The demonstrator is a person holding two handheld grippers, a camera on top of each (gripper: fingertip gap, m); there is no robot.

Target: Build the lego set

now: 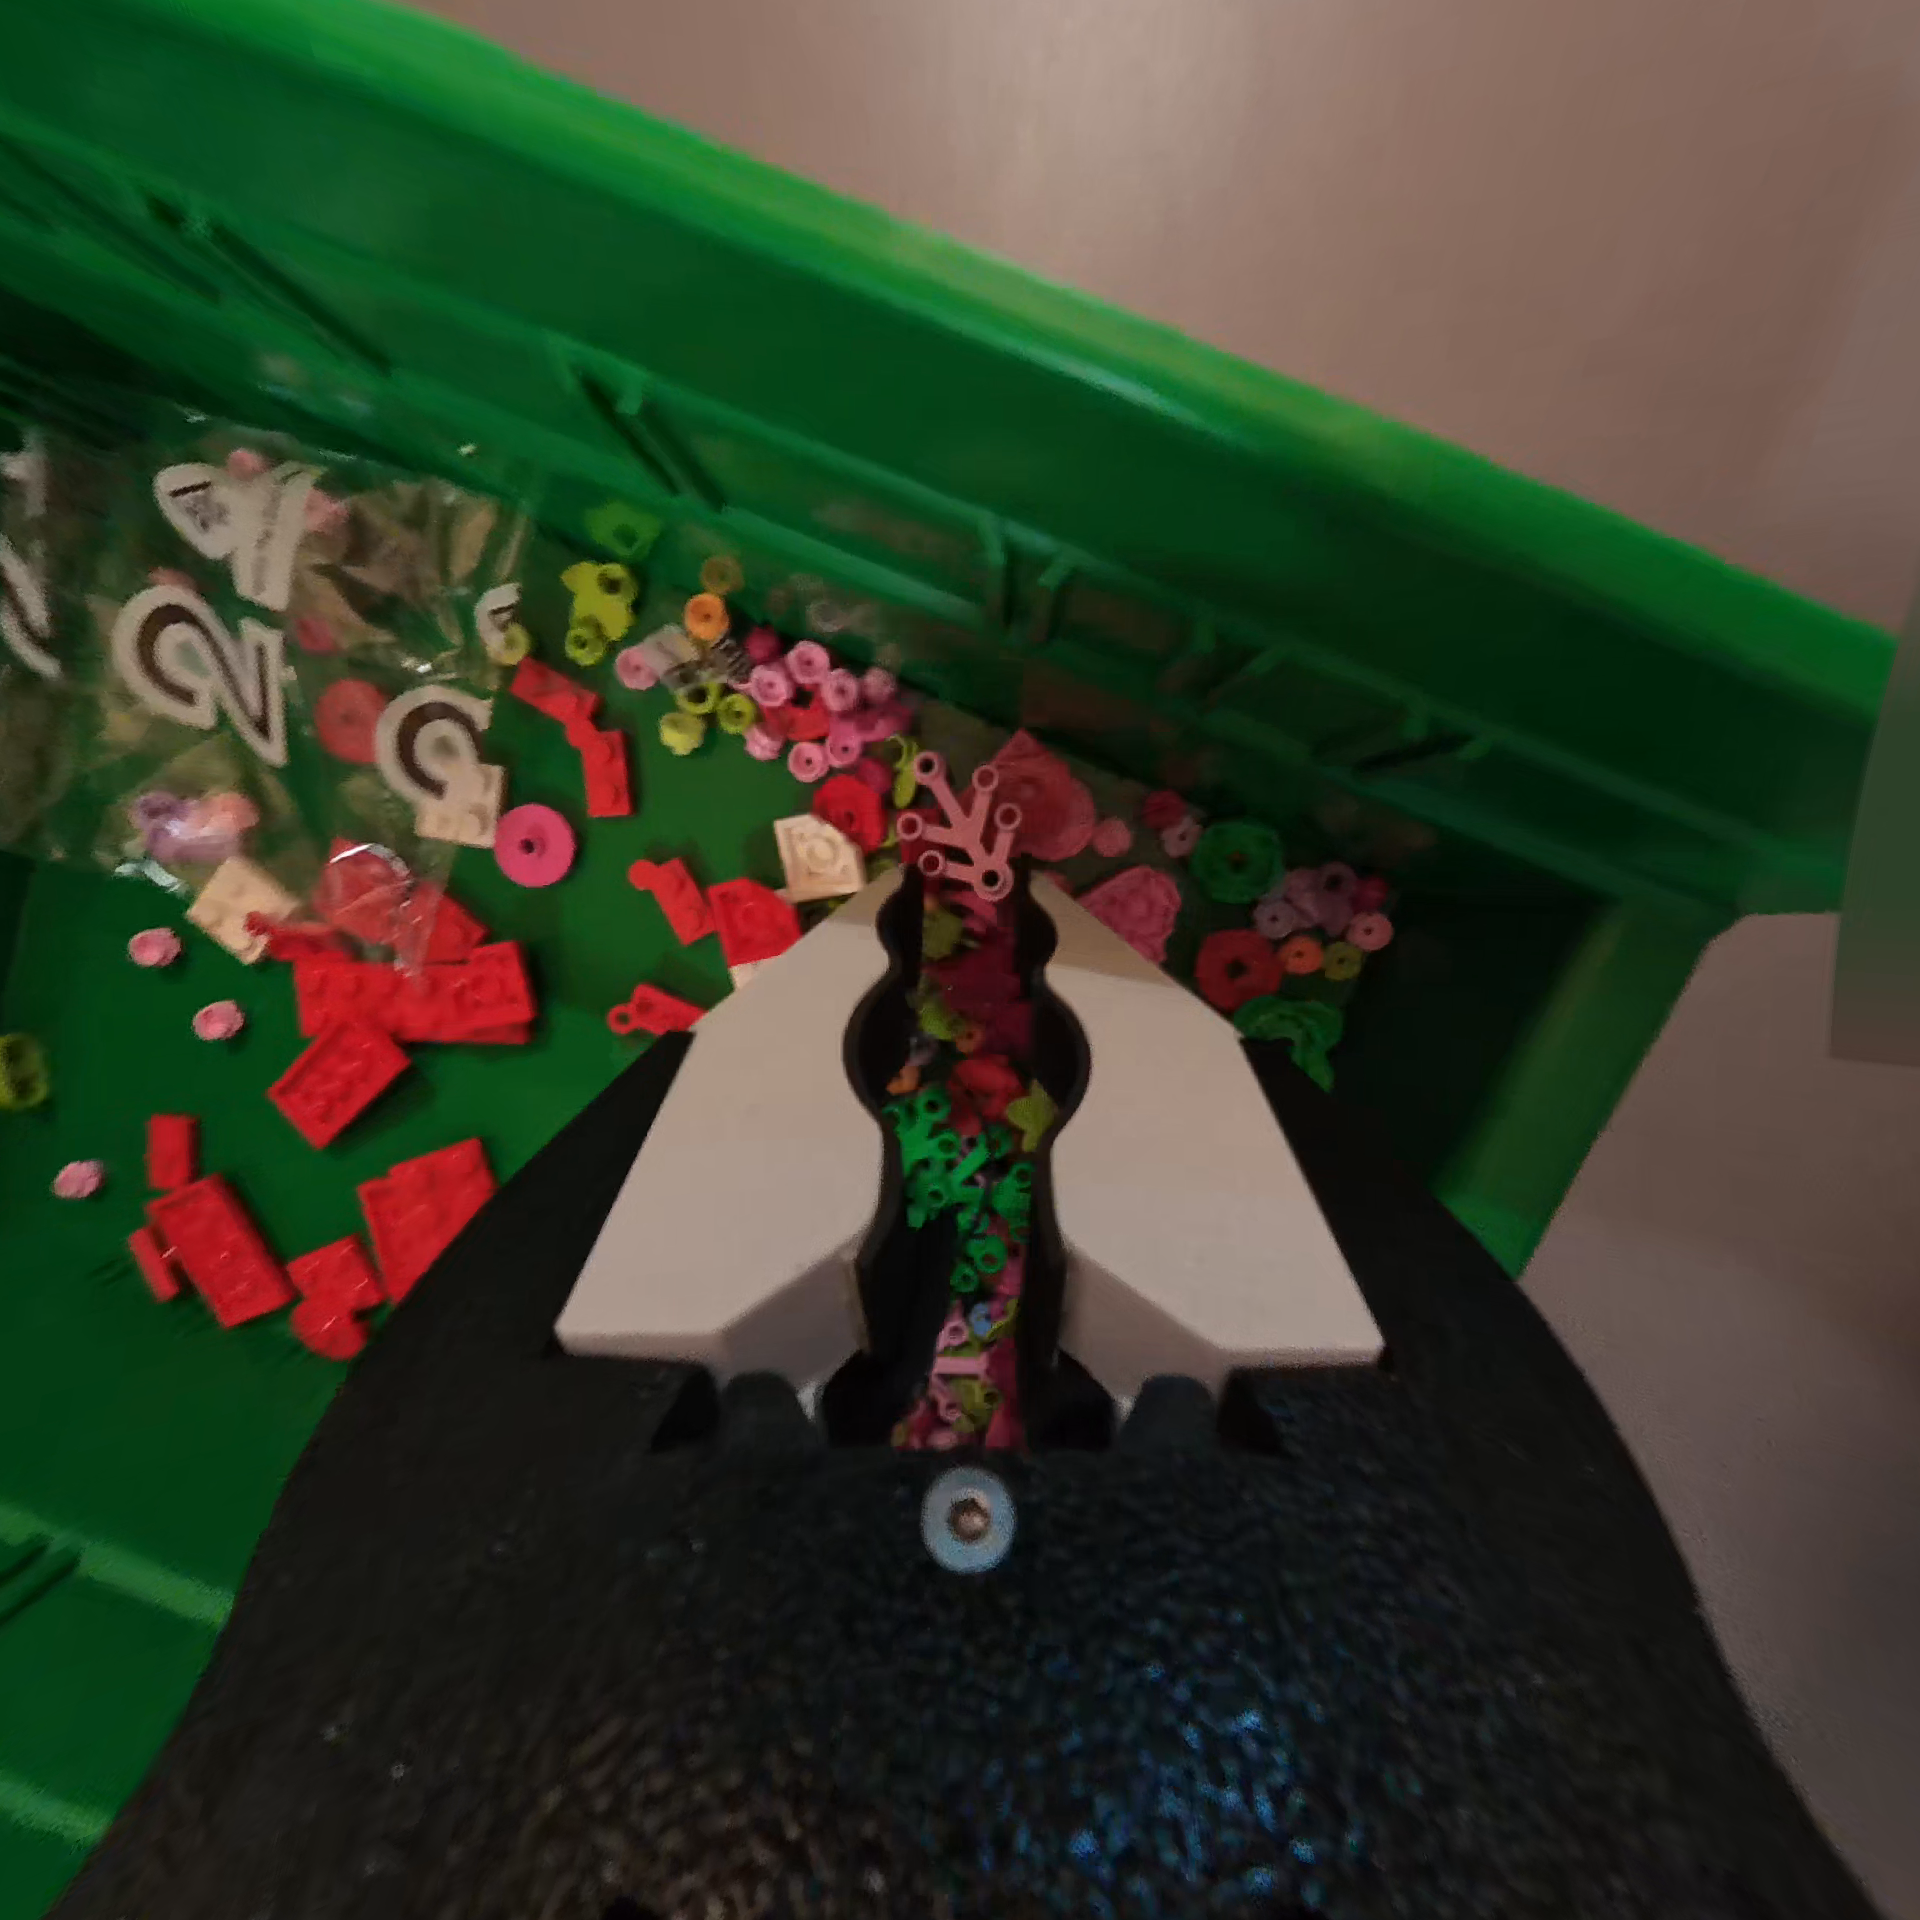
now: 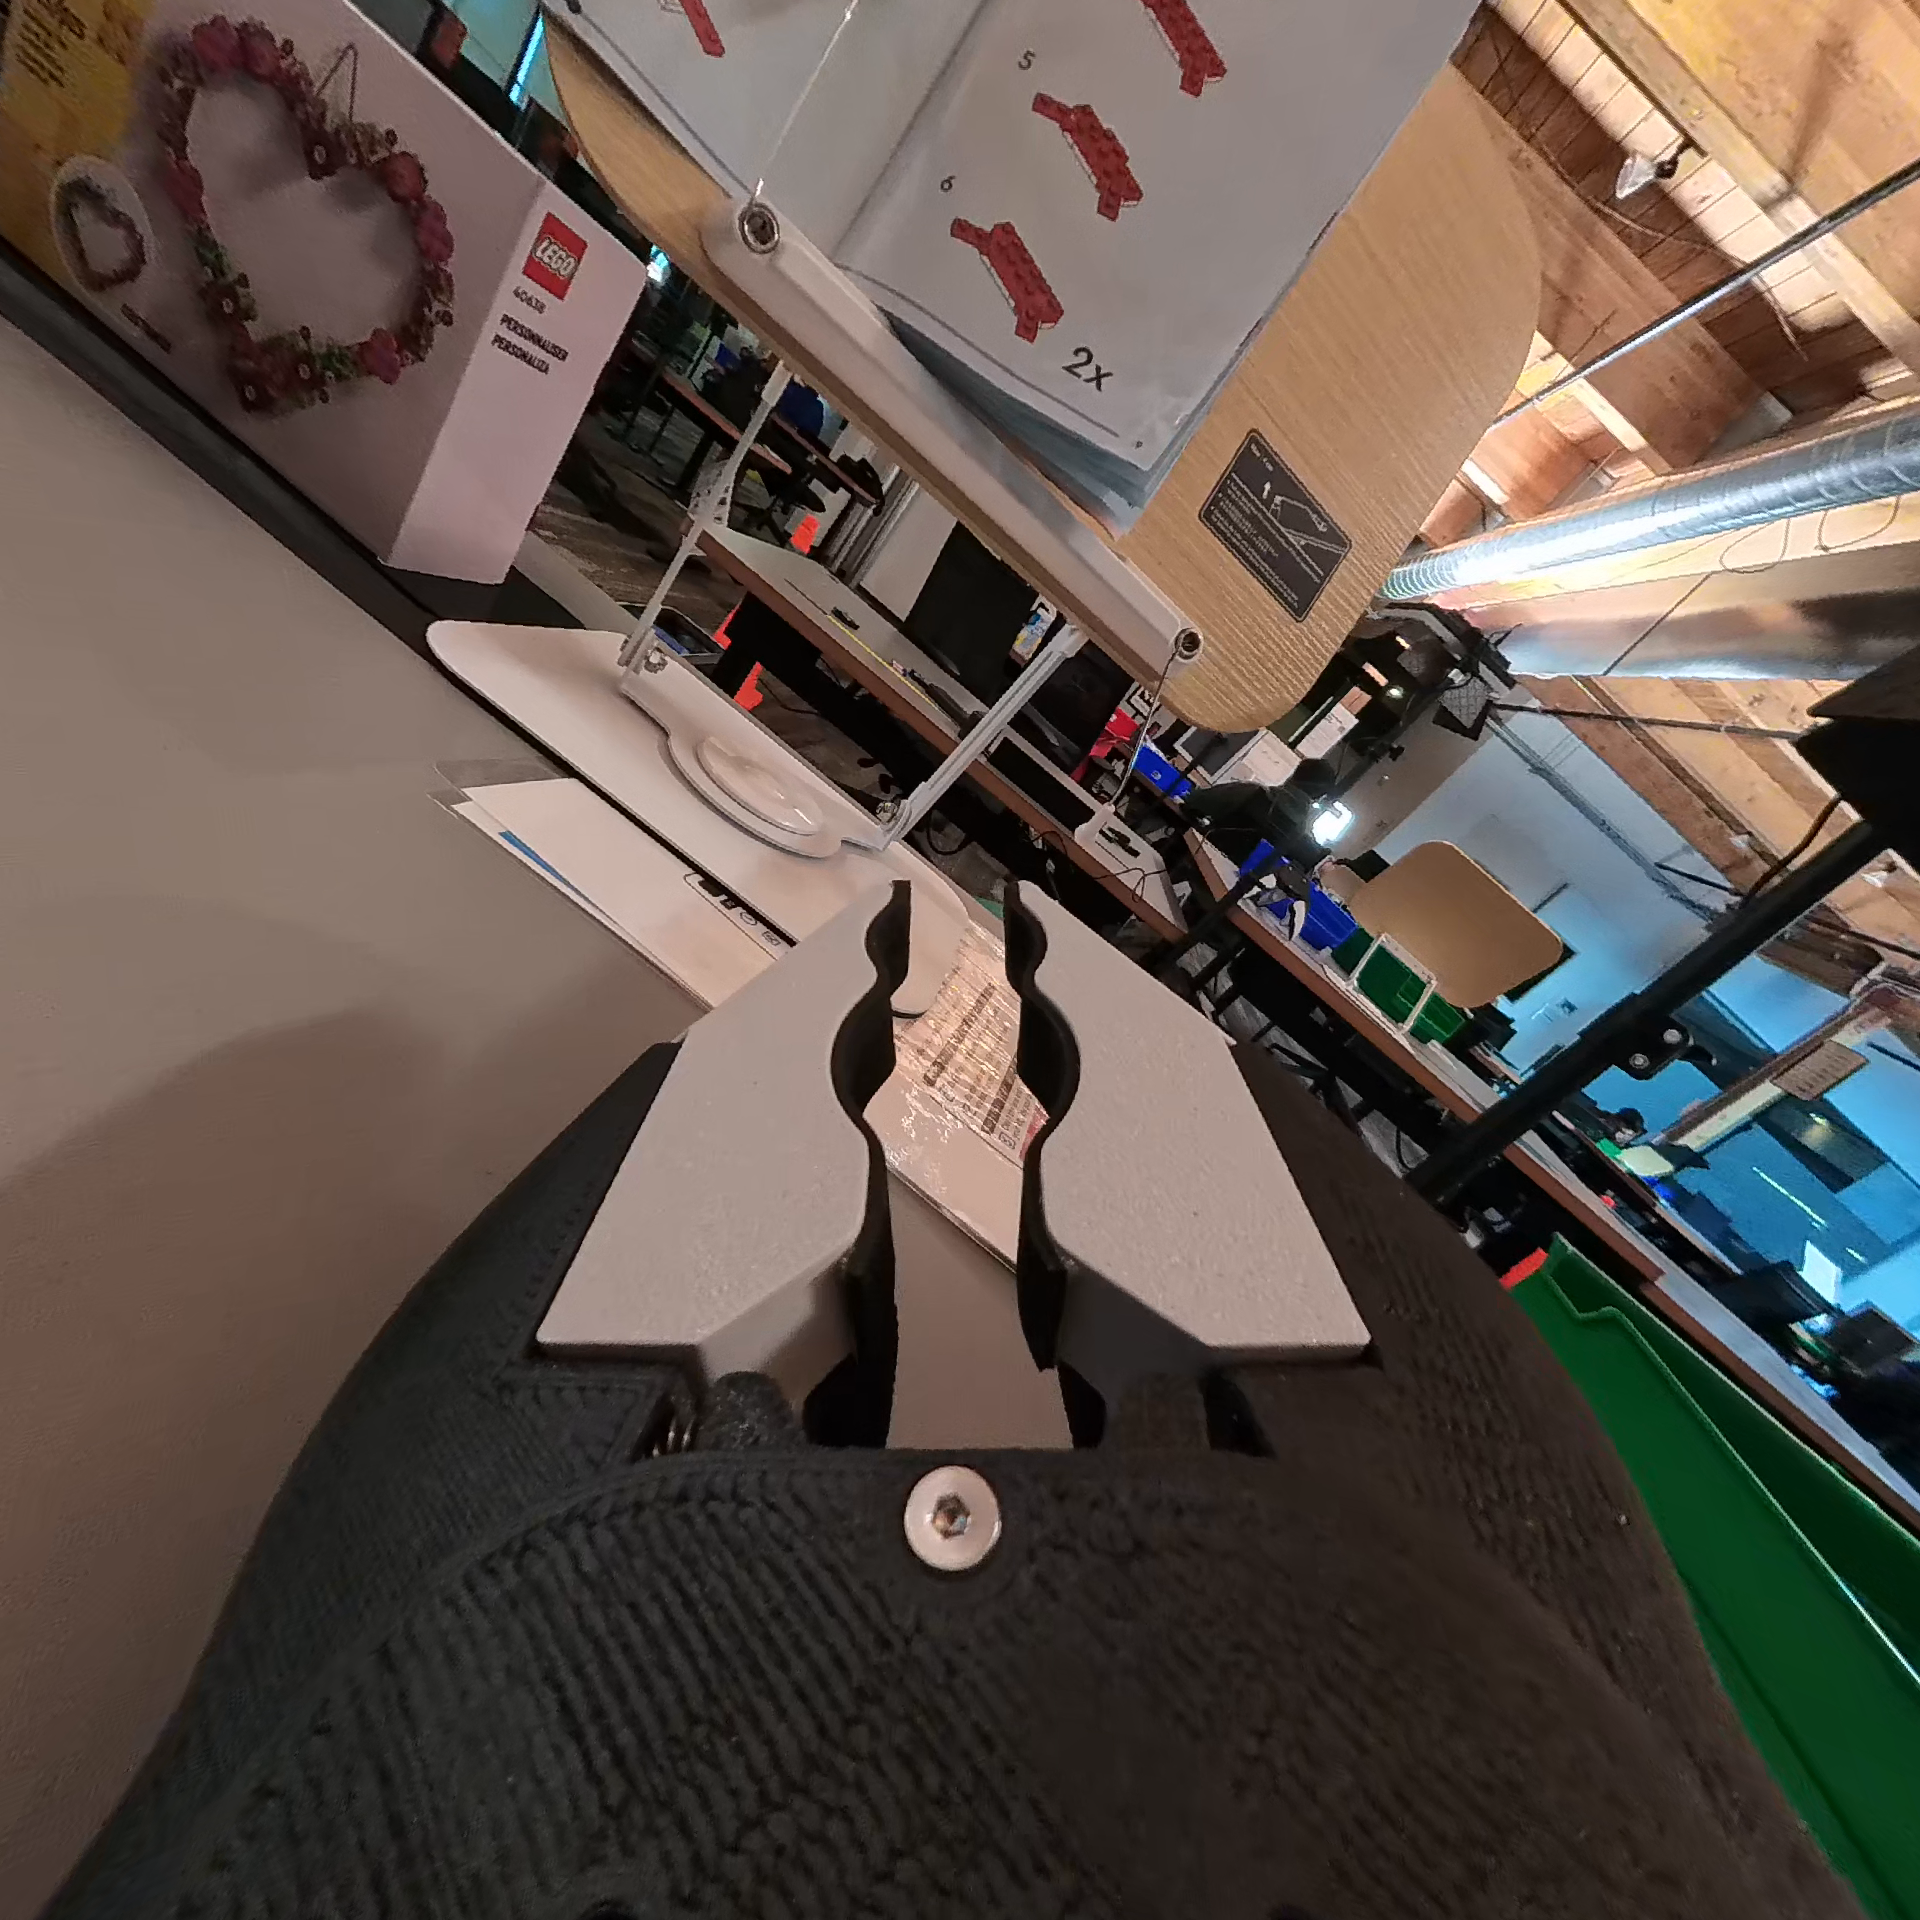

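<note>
In the left wrist view my left gripper (image 1: 966, 883) hovers over a green bin (image 1: 935, 364) of loose Lego pieces. Its fingertips are shut on a small pink branching piece (image 1: 961, 826) that sticks out ahead of them. Below lie red plates (image 1: 343, 1081), small pink, lime and orange round studs (image 1: 821, 696), and green and red flower pieces (image 1: 1236, 862). In the right wrist view my right gripper (image 2: 958, 894) is open and empty, low over the beige table (image 2: 208, 935). It points toward an instruction booklet (image 2: 1039, 208) on a stand.
A clear plastic bag (image 1: 208, 644) with pieces lies at the bin's left. The set's box (image 2: 343, 260) stands at the table's back left. The stand's white base (image 2: 582, 675) and a printed sheet (image 2: 644, 883) lie ahead. The green bin's wall (image 2: 1714, 1507) is at the right. The tips of one gripper are about 50 cm away from the tips of the other.
</note>
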